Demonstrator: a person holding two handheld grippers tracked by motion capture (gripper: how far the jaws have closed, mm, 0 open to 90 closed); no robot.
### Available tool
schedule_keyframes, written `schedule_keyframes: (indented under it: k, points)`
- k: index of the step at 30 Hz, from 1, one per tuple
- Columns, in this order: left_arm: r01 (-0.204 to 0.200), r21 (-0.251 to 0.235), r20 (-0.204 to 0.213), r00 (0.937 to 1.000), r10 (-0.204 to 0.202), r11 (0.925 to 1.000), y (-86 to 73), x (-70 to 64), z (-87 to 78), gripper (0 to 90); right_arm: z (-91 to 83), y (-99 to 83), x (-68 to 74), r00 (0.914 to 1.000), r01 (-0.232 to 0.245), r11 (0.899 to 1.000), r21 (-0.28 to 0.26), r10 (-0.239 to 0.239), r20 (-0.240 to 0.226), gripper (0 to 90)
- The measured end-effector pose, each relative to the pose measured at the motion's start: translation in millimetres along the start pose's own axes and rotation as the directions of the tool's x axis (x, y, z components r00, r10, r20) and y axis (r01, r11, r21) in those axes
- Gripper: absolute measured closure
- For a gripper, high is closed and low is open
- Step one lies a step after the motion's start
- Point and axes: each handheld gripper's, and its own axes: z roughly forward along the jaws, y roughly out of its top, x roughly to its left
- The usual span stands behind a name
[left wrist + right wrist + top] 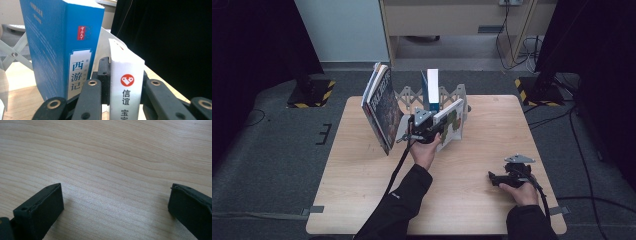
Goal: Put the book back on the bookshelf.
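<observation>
In the high view the left tool [438, 131] near the middle grips the white book [451, 121], which could tip over; its own view shows the blue book [62, 47] close, a bump risk; the right tool [115, 207] rests wide open, empty, on the desk [105, 152].

The surface [112, 157] is pale wood with a smooth, matt grain. The blue book [62, 45] has a glossy paper cover, the white book [126, 82] a smooth one (faint sheen on the spine). The hand-held gripper [125, 95] is matt black plastic with brass-coloured metal rivets.
</observation>
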Motion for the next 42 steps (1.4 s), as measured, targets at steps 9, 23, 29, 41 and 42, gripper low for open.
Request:
schedule_keyframes:
  k: [9, 23, 29, 41, 42]
  points:
    - [-0.021, -0.008, -0.032, 0.9993, 0.021, 0.9998, -2.5, -2.5, 9.9, 74.4, 0.0, 0.0, 0.0, 1.0000, 0.000, 1.000, 0.000, 0.000, 0.000, 0.4]
    - [-0.027, 0.001, -0.041, 0.9988, 0.027, 0.9996, -10.3, -6.7, 19.0, 74.4, 0.2, 0.2, 0.4, 1.0000, -0.003, 1.000, -0.001, 0.003, 0.000, 0.4]
    - [-0.030, -0.011, -0.049, 0.9984, 0.029, 0.9995, -7.2, -13.8, 15.9, 74.4, 0.2, 0.2, 0.3, 1.0000, -0.003, 1.000, -0.001, 0.003, 0.000, 0.4]
    - [-0.036, -0.001, -0.087, 0.9956, 0.036, 0.9994, -13.5, -17.0, 27.2, 74.3, 0.3, 0.3, 0.4, 1.0000, -0.003, 1.000, -0.001, 0.003, 0.001, 0.4]
    - [-0.036, 0.003, -0.088, 0.9954, 0.036, 0.9993, -14.8, -17.2, 28.2, 74.3, 0.2, 0.3, 0.4, 1.0000, -0.003, 1.000, -0.001, 0.003, 0.001, 0.4]
